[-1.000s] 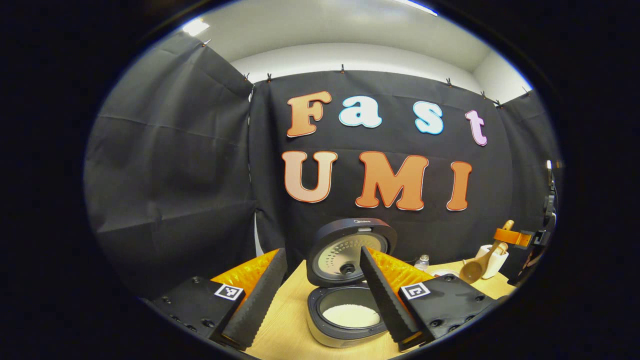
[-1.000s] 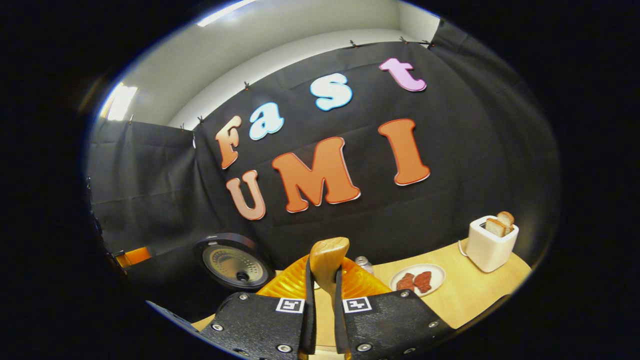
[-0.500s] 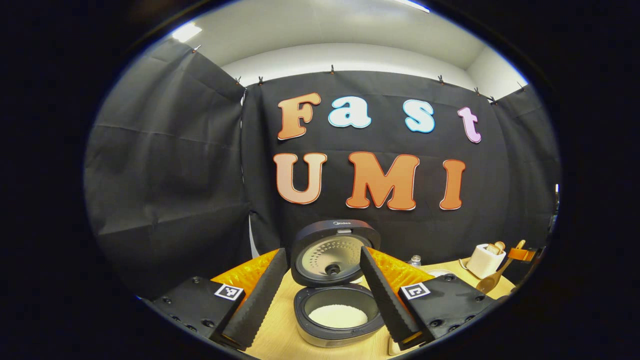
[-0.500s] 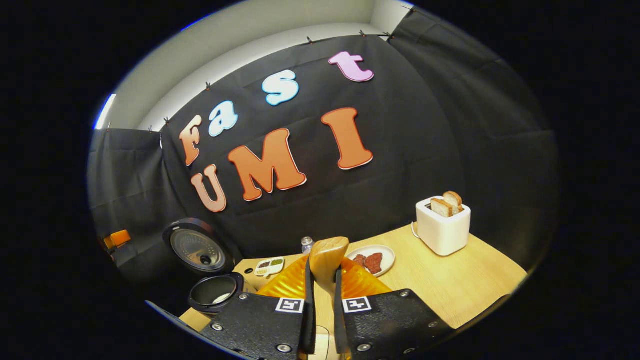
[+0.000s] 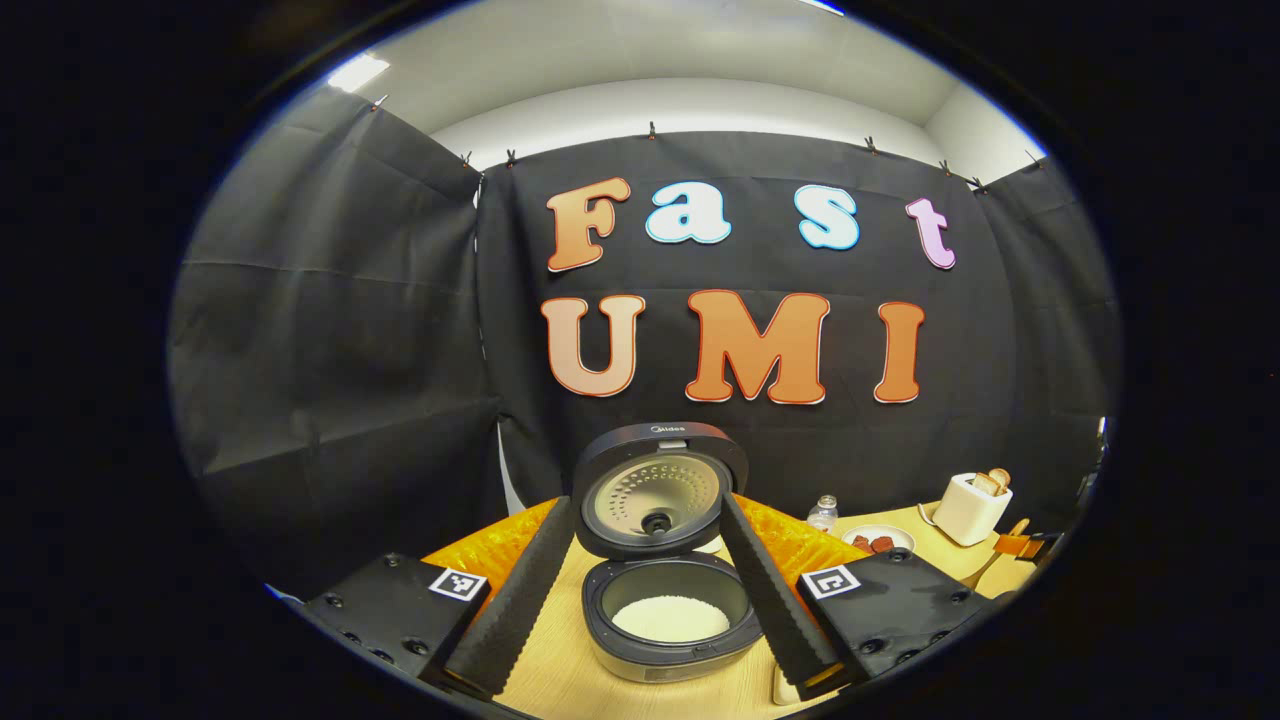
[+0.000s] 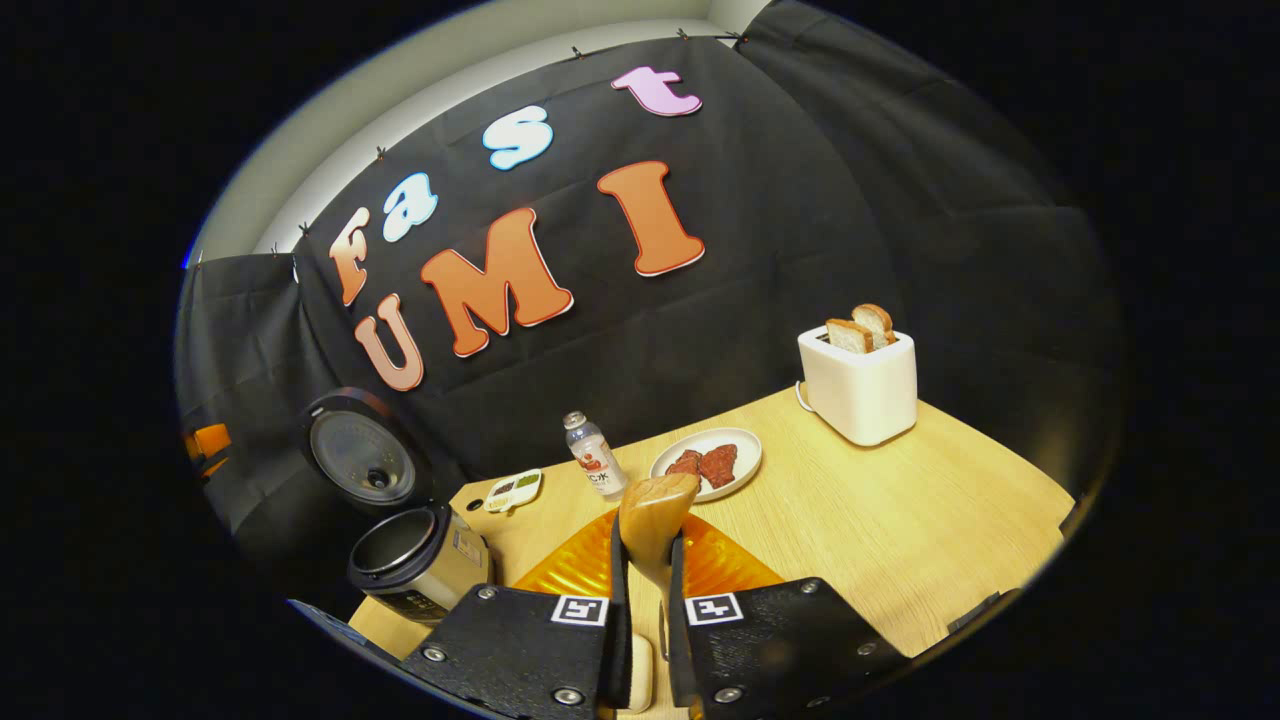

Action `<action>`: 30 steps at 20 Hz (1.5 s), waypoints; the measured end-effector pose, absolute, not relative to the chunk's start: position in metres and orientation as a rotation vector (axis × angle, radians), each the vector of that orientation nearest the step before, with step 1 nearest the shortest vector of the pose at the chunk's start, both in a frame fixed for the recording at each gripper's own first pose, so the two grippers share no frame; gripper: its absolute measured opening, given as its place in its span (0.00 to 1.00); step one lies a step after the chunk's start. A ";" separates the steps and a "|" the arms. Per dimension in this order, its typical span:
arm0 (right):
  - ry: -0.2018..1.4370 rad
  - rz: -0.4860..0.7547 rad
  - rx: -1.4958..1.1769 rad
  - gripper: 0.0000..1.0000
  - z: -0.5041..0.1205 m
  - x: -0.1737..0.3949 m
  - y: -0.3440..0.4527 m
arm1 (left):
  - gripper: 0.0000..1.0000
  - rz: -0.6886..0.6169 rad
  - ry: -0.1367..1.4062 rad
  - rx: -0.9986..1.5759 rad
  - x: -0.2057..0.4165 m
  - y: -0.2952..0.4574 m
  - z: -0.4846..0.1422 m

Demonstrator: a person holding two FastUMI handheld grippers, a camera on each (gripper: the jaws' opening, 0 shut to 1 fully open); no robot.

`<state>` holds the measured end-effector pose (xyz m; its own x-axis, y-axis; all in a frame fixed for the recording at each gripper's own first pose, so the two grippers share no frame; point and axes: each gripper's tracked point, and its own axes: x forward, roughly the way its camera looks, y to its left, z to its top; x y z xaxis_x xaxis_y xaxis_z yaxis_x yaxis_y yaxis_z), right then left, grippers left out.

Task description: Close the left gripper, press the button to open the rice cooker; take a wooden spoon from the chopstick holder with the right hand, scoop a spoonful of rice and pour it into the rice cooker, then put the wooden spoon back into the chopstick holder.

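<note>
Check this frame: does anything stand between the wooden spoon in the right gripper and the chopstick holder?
Cannot tell: the right gripper is shut on the wooden spoon, but I cannot pick out the holder. Ahead lie a plate, a bottle and bare table.

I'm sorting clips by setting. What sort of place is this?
Likely a mock kitchen counter in a recording booth: an open rice cooker, a toaster holding bread and a plate of meat on a wooden table against black cloth.

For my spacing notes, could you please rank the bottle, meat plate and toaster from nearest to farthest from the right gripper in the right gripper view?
From the right gripper:
1. Bottle, ahead, slightly left; the meat plate is almost as near.
2. Meat plate, ahead, slightly right.
3. Toaster, far right.
</note>
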<state>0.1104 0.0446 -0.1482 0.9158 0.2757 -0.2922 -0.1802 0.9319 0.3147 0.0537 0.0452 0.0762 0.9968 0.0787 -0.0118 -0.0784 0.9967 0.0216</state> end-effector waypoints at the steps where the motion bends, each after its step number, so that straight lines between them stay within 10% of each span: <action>1: 0.347 0.240 0.292 0.14 -0.156 0.111 0.044 | 0.96 0.081 0.016 0.019 0.051 0.045 0.075; 13: 0.379 0.223 0.322 0.26 -0.181 0.117 0.025 | 1.00 0.100 0.023 0.037 0.039 0.054 0.080; 14: 0.366 0.204 0.286 0.48 -0.177 0.117 0.015 | 1.00 0.098 0.019 0.037 0.041 0.055 0.082; 15: 0.358 0.188 0.254 0.43 -0.174 0.119 0.006 | 1.00 0.096 0.018 0.038 0.044 0.056 0.083; 20: 0.332 0.094 0.107 0.93 -0.140 0.117 -0.026 | 1.00 0.066 0.012 0.017 0.061 0.049 0.085; 30: 0.227 0.082 0.026 0.95 -0.040 0.114 -0.008 | 1.00 0.016 -0.065 -0.012 0.152 0.036 0.146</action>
<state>0.1136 -0.0079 -0.0402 0.9710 0.0840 -0.2240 -0.0781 0.9963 0.0350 0.1519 0.0365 0.1459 0.9978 0.0159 0.0650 -0.0151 0.9998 -0.0129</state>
